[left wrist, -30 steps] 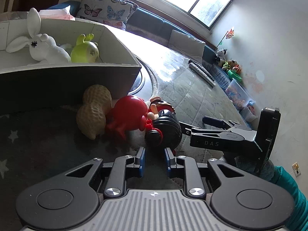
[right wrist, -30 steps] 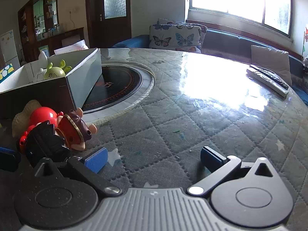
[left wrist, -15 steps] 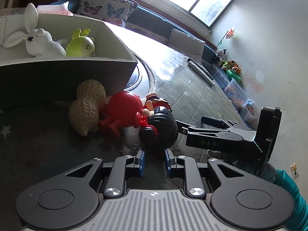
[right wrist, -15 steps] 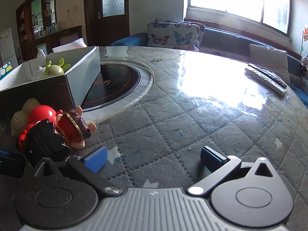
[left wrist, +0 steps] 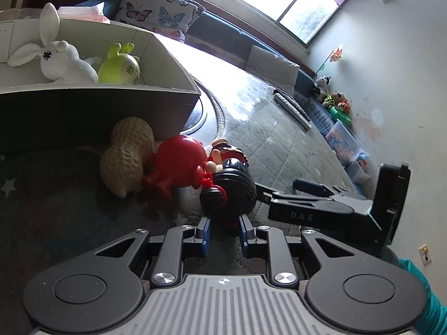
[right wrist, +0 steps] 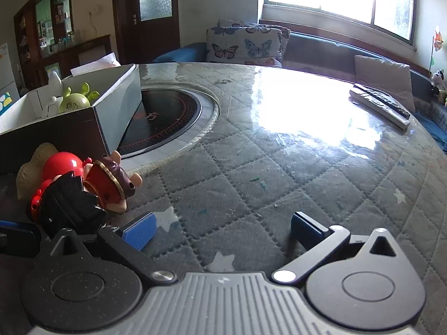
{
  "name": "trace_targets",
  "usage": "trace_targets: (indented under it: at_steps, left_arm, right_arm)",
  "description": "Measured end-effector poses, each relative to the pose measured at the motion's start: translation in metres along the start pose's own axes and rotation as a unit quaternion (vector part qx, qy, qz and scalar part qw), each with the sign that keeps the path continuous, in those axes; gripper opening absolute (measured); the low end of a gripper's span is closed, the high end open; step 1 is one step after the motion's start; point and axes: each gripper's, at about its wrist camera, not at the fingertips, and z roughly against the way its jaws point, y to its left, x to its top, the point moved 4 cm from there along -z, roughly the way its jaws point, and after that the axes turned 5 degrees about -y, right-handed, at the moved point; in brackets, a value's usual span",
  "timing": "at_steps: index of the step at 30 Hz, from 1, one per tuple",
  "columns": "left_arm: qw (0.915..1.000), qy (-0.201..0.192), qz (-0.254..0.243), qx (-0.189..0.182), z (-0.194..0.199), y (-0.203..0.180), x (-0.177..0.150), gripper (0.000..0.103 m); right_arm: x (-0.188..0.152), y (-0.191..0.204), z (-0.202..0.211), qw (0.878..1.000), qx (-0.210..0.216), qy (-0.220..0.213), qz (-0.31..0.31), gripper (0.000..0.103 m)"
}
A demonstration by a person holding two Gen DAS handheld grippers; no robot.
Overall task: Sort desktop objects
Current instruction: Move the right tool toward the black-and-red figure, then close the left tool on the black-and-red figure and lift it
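Note:
A black-haired toy figure [left wrist: 232,192] lies on the table mat beside a red round toy [left wrist: 178,162], a peanut toy [left wrist: 128,150] and a brown-capped figure [right wrist: 109,184]. My left gripper [left wrist: 225,227] has its blue pads close on either side of the black-haired figure's lower end; it looks shut on it. My right gripper [right wrist: 220,229] is wide open and empty, just right of the toys; it also shows in the left wrist view [left wrist: 315,195]. A cardboard box [left wrist: 156,92] behind the toys holds a white rabbit [left wrist: 61,61] and a green toy [left wrist: 120,67].
A round black cooktop [right wrist: 164,117] is set into the table behind the toys. Two remote controls [right wrist: 382,109] lie at the far right edge. A sofa with butterfly cushions [right wrist: 245,44] stands beyond the table.
The left gripper has lowered and eased toward the toy pile, so the box and toys sit a little higher and nearer. The right gripper has barely moved.

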Motion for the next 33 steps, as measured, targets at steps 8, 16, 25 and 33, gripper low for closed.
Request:
trace_targets:
  at_steps: [8,16,25,33]
  left_arm:
    - [0.9999,-0.008,0.010,0.004,0.006,0.005,0.002,0.023]
    - [0.9997,-0.016,0.018,0.003,0.006,0.004,0.006,0.025]
    - [0.9992,-0.023,0.034,0.004,0.009,0.006,0.009,0.026]
    - [0.9984,-0.020,0.052,0.006,0.003,0.009,0.012,0.027]
  right_arm:
    - [-0.008,0.013,0.025,0.999,0.042,-0.010,0.019,0.097]
    - [-0.007,0.041,0.045,0.993,0.098,-0.030,0.059,0.097]
    - [-0.006,0.069,0.045,0.987,0.135,-0.034,0.078,0.096]
    - [-0.006,0.080,0.035,0.985,0.146,-0.026,0.082,0.092]
